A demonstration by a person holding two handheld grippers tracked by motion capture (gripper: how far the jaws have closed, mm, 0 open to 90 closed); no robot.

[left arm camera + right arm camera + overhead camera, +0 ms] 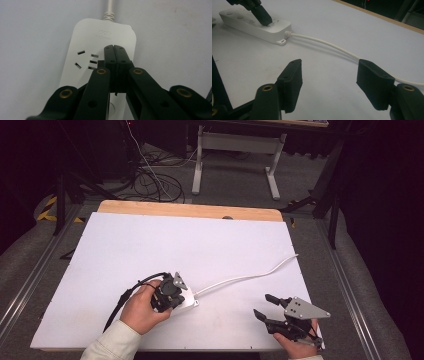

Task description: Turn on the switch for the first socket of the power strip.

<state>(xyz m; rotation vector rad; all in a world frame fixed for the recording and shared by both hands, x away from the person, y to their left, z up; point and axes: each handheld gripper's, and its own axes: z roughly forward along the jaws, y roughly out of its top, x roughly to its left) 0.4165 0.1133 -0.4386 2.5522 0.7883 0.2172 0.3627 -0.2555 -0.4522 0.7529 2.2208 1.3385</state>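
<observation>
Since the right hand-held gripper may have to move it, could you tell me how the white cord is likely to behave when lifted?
The white cord lies in a loose curve on the table, so it would probably sag rather than hold shape. It looks thin and smooth, so it may slip between pads. Fixed to the power strip, a pull could drag the strip, unless the shut left hand-held gripper on it holds.

White table (150, 240) — power strip (274, 31), cord (240, 279).
</observation>
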